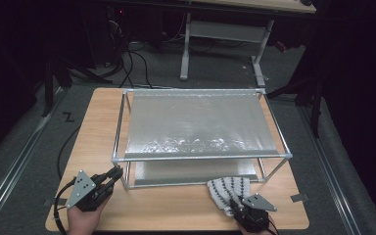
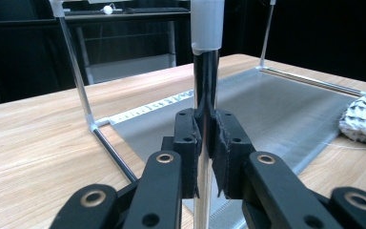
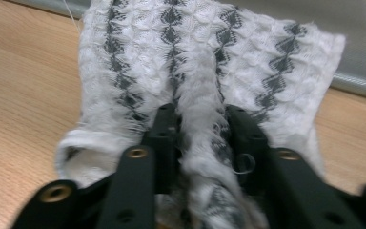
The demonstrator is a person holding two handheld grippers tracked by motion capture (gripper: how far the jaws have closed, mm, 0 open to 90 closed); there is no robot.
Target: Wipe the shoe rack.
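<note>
The left tool (image 2: 205, 143) is clamped tight on the front-left upright post (image 2: 205, 95) of the metal rack (image 1: 200, 156), near the desk's (image 1: 103, 117) front-left corner. The right tool (image 3: 200, 138) is pinched on a raised fold of the white, grey-patterned knitted cloth (image 3: 209, 62), which lies by the desk's front edge, its far end touching the rack's lower shelf (image 1: 196, 172).

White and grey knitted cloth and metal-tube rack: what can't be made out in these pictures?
- White and grey knitted cloth: its near end is hidden behind the right gripper in the right gripper view, which is blurred.
- Metal-tube rack: its lower shelf is mostly hidden under the silvery top sheet in the high view.
- Rack post: its foot is hidden behind the left gripper in the left gripper view.
</note>
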